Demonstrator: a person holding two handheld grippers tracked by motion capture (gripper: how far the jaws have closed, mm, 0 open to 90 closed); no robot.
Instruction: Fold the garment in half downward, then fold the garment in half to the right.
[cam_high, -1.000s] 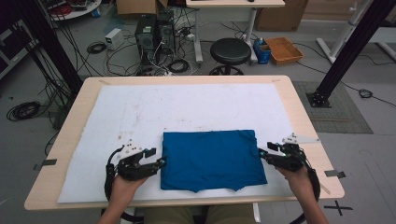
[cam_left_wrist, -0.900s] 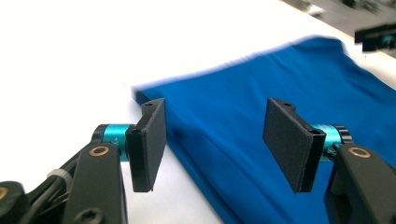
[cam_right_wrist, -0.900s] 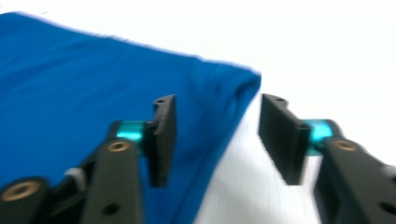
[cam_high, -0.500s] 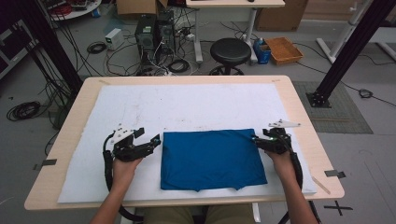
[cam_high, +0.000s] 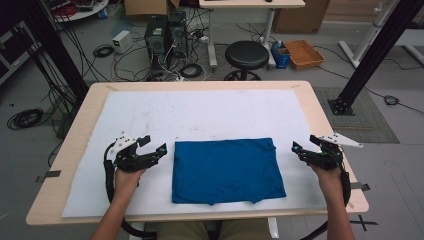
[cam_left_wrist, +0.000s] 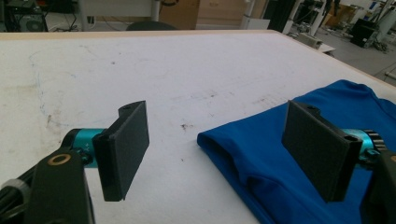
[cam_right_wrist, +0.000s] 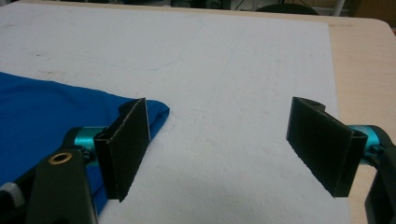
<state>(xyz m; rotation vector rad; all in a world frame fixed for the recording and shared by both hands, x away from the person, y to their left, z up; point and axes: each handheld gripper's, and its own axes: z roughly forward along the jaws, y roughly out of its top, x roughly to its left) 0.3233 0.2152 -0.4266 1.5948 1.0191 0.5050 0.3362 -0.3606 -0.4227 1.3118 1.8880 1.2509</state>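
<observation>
Both tongs, left (cam_high: 159, 148) and right (cam_high: 296, 148), gape empty, flanking the folded blue cloth (cam_high: 227, 170) on the white mat (cam_high: 200, 117).

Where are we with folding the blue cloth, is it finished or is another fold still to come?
Done: the blue cloth lies folded into a neat rectangle on the white mat. In hand: nothing; the left gripper and right gripper have just been opening, jaws wide with nothing between them, each beside a short edge of the cloth. Left: possibly one more fold or a move aside; I cannot tell which.
</observation>
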